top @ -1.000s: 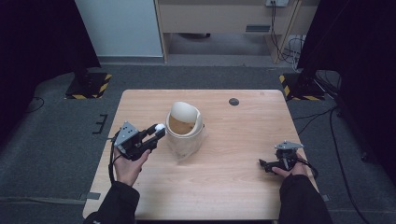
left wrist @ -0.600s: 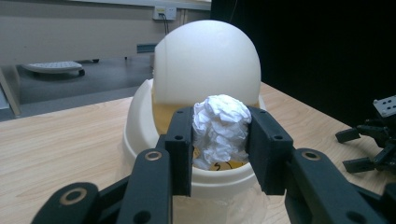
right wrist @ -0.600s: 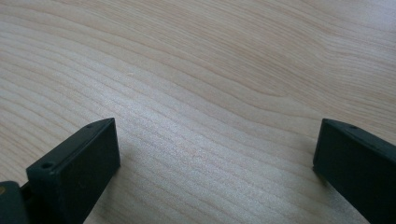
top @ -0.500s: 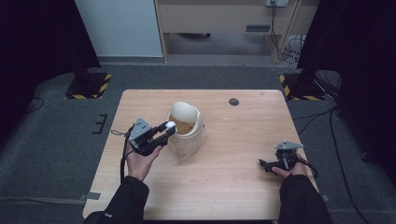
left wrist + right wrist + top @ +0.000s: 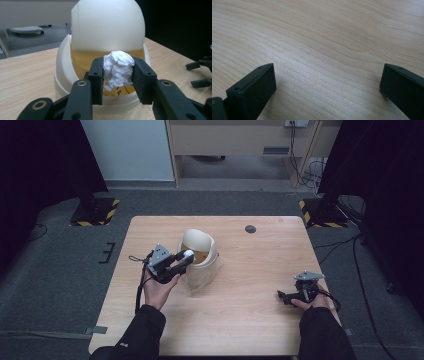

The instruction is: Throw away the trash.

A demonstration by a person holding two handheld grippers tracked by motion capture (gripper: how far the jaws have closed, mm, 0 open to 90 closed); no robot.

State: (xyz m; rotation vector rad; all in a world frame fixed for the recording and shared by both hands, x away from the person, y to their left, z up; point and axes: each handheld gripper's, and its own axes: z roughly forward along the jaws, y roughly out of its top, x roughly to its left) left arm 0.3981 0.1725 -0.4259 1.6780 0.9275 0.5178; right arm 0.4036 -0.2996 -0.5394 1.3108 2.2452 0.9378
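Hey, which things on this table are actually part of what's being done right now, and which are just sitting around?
In use:
- left gripper, shut on the crumpled paper ball
- white bin, lid tipped open, right before the ball

Just there:
- right gripper, open, resting on the table
- small dark disc near the far edge

Bin [image 5: 199,262] mid-table; bare wood [image 5: 260,270] around

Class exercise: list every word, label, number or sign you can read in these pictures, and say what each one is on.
No text can be read.
Dark handwritten marks on the yellowish liner inside the white bin, below the crumpled paper ball: partly hidden, unreadable.
Yellow-black hazard stripes on the stand bases: pattern, not words.
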